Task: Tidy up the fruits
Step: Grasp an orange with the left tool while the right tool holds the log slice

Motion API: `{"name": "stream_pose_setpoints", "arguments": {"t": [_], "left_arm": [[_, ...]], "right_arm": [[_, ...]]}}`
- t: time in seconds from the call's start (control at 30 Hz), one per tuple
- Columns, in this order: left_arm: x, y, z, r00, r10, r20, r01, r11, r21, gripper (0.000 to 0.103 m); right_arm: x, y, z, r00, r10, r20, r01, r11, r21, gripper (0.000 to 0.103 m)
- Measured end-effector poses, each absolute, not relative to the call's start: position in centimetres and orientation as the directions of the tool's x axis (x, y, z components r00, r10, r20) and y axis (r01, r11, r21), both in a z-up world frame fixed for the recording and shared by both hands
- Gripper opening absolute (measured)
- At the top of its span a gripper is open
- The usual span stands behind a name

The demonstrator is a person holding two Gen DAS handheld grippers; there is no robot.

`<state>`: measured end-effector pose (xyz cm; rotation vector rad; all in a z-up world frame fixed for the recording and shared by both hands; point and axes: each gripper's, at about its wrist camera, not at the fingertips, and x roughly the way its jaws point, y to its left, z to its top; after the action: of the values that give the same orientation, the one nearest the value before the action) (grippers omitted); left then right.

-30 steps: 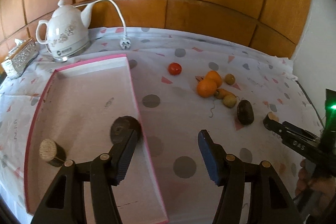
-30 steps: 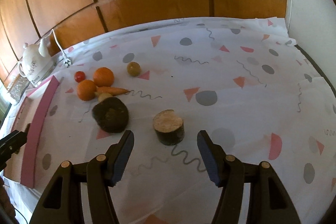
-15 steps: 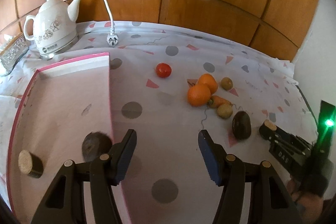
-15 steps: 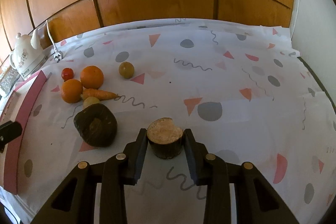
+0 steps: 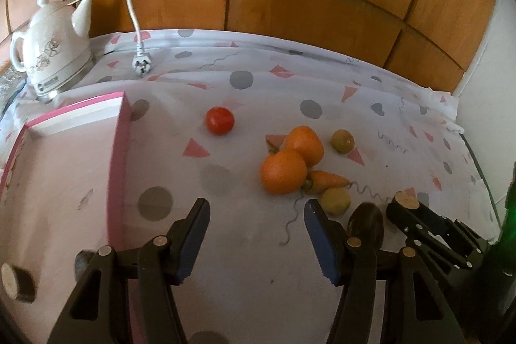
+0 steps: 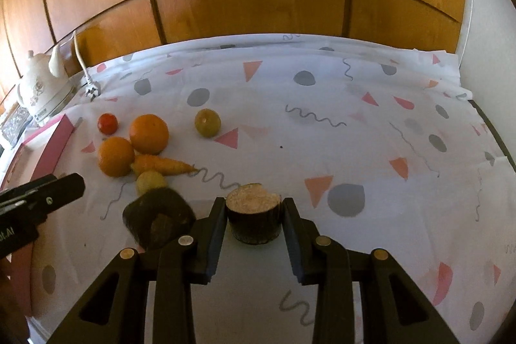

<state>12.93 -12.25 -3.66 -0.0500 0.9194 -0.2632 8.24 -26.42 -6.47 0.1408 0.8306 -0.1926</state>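
Bare tablecloth (image 5: 251, 250) lies open ahead of the left gripper (image 5: 256, 234) — the pink tray wall (image 5: 117, 170) bounds its left, the orange cluster (image 5: 283, 171) and dark fruit (image 5: 366, 220) crowd its right.

Only a partial white marking — something like "LAI" — shows on the left claw (image 6: 48, 192); nothing else is legible.

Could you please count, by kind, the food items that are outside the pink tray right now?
Oranges: 2
Tomato: 1
Carrot: 1
Small yellow-green fruits: 2
Dark rough fruit: 1
Cut round piece: 1
Total: 8
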Motion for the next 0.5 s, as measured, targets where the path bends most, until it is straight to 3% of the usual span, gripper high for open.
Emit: {"name": "stream_pose_setpoints", "arguments": {"t": [0.5], "left_arm": [[17.0, -14.4, -5.1, 0.567, -0.234, -0.79, 0.184, 0.971, -0.155, 0.063]], "right_arm": [[10.0, -26.4, -7.3, 0.651, -0.077, -0.755, 0.2, 0.977, 0.072, 0.035]]}}
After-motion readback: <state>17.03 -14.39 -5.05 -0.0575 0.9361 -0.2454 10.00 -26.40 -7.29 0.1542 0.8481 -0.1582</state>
